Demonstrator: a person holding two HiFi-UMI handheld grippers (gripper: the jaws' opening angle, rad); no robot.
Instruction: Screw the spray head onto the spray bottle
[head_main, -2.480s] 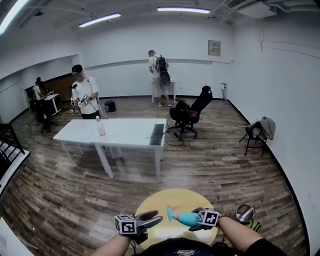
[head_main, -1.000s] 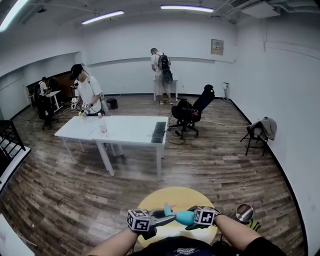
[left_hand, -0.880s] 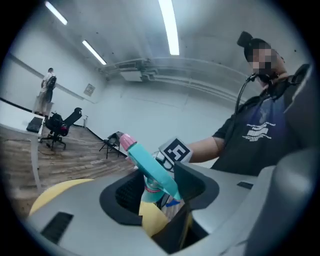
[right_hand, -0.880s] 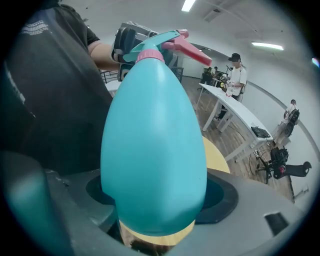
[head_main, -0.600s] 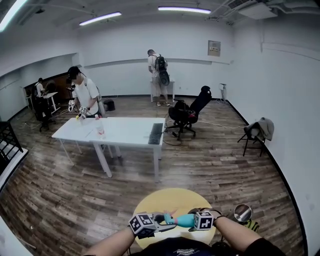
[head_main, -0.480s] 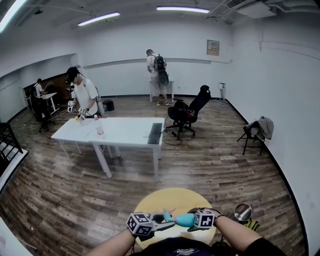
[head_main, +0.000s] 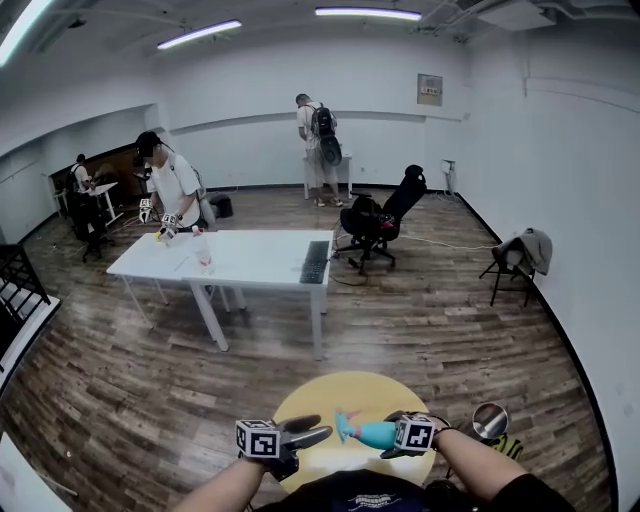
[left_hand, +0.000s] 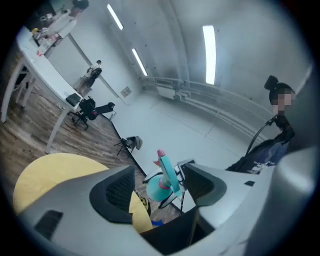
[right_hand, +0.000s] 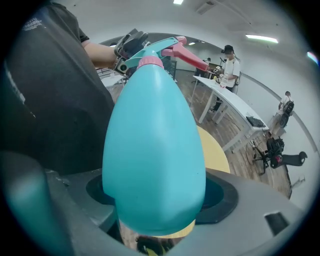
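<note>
Now the left gripper (head_main: 322, 428) is held with its jaws wide apart, having just been opening, and nothing is pressed between them. The spray head (head_main: 343, 423) is seen just beyond its tips, seated on the teal spray bottle (head_main: 374, 435). The bottle's body is clamped by the right gripper (head_main: 396, 441) over a round yellow table (head_main: 330, 393).

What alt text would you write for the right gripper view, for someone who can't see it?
A teal spray bottle fills the frame, clamped in the grey jaws of the right gripper, with its pink-trimmed spray head on top. Behind it are a round yellow table and a long white table where a person stands.
</note>
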